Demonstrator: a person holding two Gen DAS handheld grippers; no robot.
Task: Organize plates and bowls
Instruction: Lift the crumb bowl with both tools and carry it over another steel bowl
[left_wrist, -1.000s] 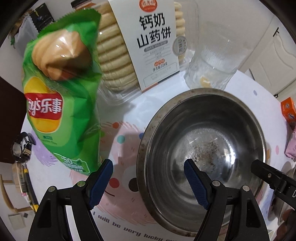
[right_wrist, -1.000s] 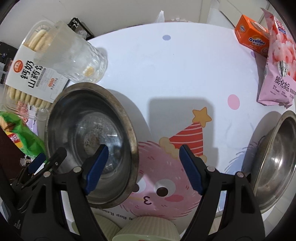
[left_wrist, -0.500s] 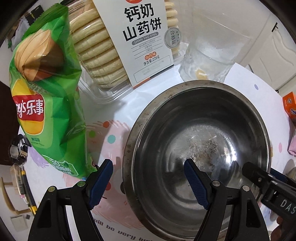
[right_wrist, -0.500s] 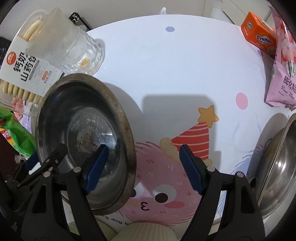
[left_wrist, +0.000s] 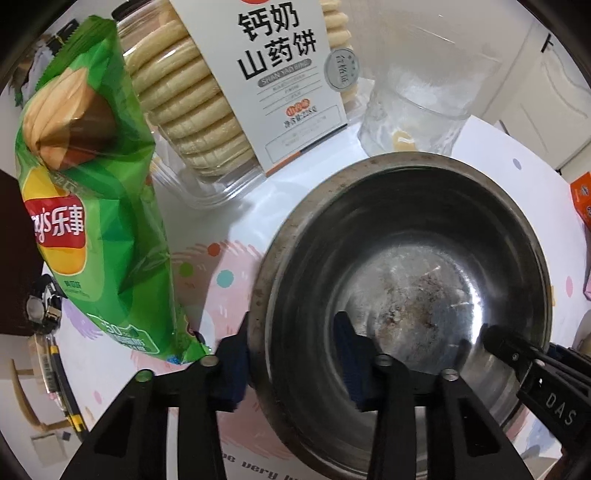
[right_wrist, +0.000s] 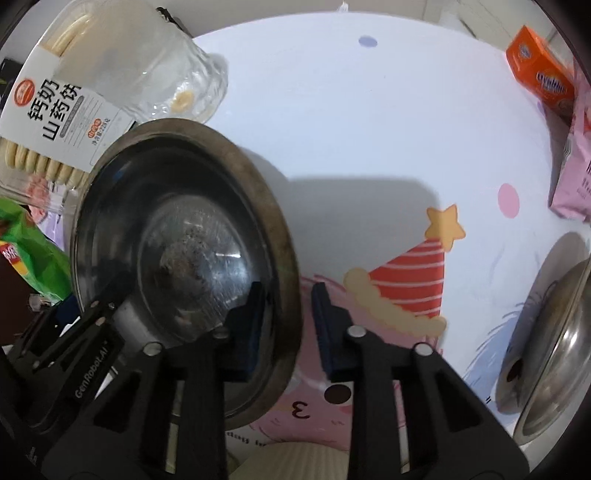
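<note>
Both grippers straddling the steel bowl's rim

My left gripper (left_wrist: 291, 354) and right gripper (right_wrist: 286, 325) have just been closing, each astride opposite rims of the steel bowl (left_wrist: 406, 258); I cannot tell whether they pinch. Beyond: chip bag (left_wrist: 92, 206), biscuit box (left_wrist: 288, 81) on the desk (right_wrist: 351, 118).

The left gripper (left_wrist: 293, 350), black-armed with blue rubber pads, pointed steeply downward, and its jaws had just been closing. One pad sat outside the rim of the worn round steel bowl (left_wrist: 406, 236) and the other inside it; the inner pad still seemed to stand off the wall. The right gripper (right_wrist: 286, 321), of the same black and blue build, also pointed steeply down, its jaws just closing astride the opposite rim, pads close to the metal on both sides.
</note>
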